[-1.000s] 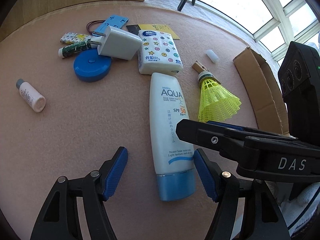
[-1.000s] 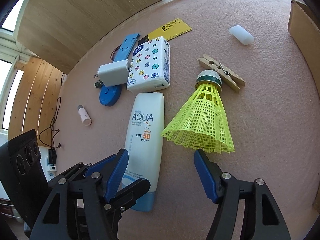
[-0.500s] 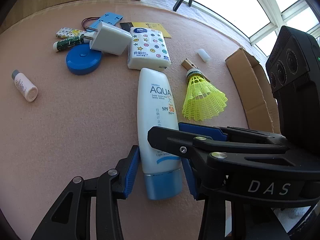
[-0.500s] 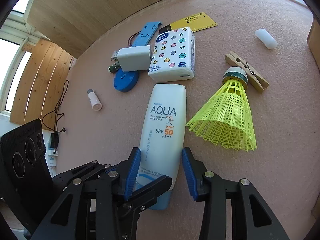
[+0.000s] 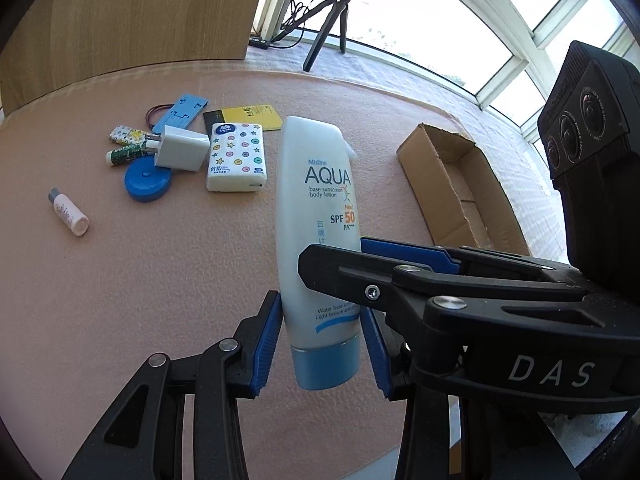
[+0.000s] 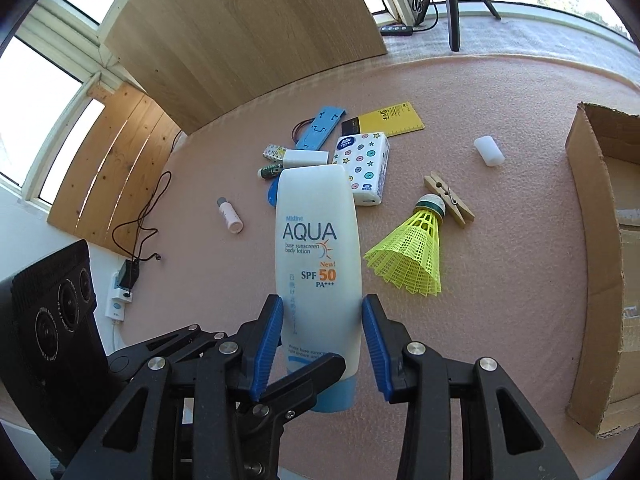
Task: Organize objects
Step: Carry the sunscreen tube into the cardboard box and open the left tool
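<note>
A white AQUA sunscreen tube (image 5: 316, 216) with a blue cap is lifted off the pink table, cap end toward me. My left gripper (image 5: 320, 344) is shut on its lower part. My right gripper (image 6: 322, 344) is shut on the same tube (image 6: 318, 240) from the other side; its black fingers (image 5: 400, 276) cross the left wrist view. An open cardboard box (image 5: 460, 192) lies to the right, also at the right wrist view's edge (image 6: 596, 272).
On the table lie a yellow shuttlecock (image 6: 412, 256), a wooden clothespin (image 6: 450, 200), a white capsule (image 6: 488, 151), a patterned tissue pack (image 5: 236, 158), a white charger (image 5: 180, 149), a blue round case (image 5: 147, 180), a small pink bottle (image 5: 68, 217) and a yellow card (image 6: 394, 120).
Both grippers have closed on the sunscreen tube and raised it off the table, tilting it upward. The cameras sit higher, so the box and windows show more.
</note>
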A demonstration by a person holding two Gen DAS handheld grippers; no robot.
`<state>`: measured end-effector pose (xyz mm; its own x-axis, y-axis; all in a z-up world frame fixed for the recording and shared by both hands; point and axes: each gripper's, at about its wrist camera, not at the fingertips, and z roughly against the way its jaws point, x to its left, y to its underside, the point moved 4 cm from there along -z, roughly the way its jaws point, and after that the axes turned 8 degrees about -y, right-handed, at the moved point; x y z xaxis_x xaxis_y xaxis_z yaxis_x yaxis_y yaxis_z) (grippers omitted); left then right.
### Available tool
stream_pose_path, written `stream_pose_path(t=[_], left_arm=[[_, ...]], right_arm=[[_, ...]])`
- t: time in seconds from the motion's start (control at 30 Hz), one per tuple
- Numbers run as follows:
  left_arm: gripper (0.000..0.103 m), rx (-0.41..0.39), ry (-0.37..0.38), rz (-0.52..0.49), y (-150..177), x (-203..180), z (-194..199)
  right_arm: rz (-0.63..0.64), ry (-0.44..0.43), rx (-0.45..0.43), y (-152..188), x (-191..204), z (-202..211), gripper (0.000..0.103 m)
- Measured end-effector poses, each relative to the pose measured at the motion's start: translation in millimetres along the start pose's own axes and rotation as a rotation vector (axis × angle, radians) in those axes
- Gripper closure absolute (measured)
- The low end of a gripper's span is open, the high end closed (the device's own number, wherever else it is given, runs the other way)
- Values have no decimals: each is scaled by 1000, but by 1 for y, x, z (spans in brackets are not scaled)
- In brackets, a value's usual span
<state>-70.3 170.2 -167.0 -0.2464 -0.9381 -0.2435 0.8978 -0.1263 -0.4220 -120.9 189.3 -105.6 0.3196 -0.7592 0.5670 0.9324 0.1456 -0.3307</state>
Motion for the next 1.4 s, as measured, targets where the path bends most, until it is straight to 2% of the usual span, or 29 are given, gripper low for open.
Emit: stream_pose_path(t=[0.23, 0.5, 0.67, 0.83, 0.97, 1.0, 1.03, 1.1, 1.17, 1.4], left_arm=[[59, -44, 53, -61, -19, -65, 9], [60, -34, 119, -152, -28, -150, -14], [60, -23, 146, -191, -32, -195, -28], [59, -6, 150, -223, -31, -226, -46], [59, 10, 139, -233, -31, -238, -56], [55, 15, 123, -234, -32, -237, -58], [43, 23, 109, -231, -32, -236, -60], [32, 17, 93, -212, -33, -232, -60], [32, 11, 80, -206, -35, -225, -59], [32, 1, 24, -139, -40, -184, -54]], right_arm=[[25, 67, -89, -1, -21, 60, 65], [-13, 151, -148, 5, -76, 118, 65], [-41, 192, -175, 8, -109, 145, 65], [-74, 212, -186, 12, -135, 157, 65], [-80, 221, -188, 15, -145, 161, 65], [-75, 221, -190, 16, -146, 162, 65], [-68, 229, -197, 16, -146, 162, 64], [-44, 265, -215, 17, -146, 165, 45], [-29, 286, -240, 17, -145, 168, 38], [-20, 287, -232, 12, -143, 159, 36]])
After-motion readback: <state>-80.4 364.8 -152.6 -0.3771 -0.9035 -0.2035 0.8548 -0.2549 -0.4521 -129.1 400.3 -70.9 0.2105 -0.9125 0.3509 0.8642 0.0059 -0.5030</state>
